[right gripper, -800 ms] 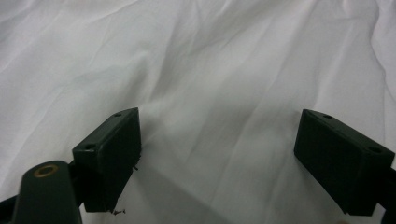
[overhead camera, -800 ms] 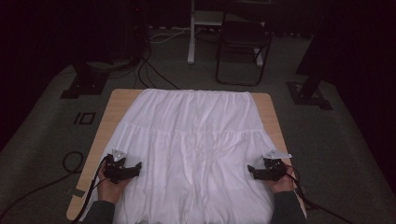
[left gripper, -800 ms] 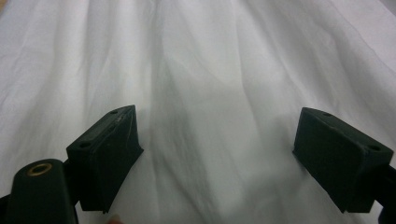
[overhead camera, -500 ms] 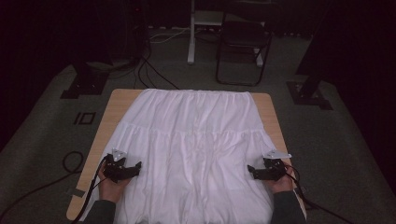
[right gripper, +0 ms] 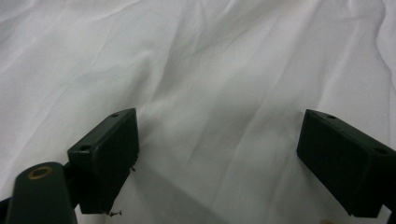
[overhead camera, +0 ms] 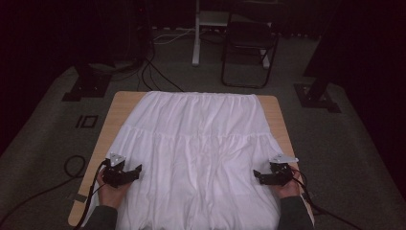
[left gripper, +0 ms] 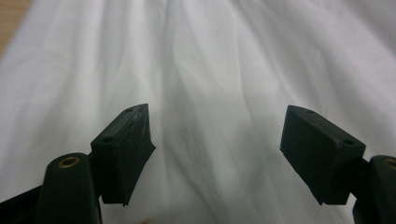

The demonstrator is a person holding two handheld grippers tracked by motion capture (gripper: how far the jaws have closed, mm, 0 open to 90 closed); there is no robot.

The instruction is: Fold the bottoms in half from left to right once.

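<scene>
Two tongs, left tongs (overhead camera: pixel 137 171) and right tongs (overhead camera: pixel 257 175), gaping over white skirt (overhead camera: pixel 201 143); wooden table (overhead camera: pixel 117 103) and chair (overhead camera: pixel 249 43) from above.

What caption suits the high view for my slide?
Both open grippers, left gripper and right gripper, poised over a white skirt.

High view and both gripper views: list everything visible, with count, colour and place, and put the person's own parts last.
skirt: one, white, spread flat over most of the table, gathered band at the far edge
table: one, light wood, centre of the floor
chair: one, black, behind the table
stand bases: two, black, on the floor at the far corners
cables: several, black, on the grey carpet
left tongs: black, open, over the skirt's left side
right tongs: black, open, over the skirt's right side
</scene>
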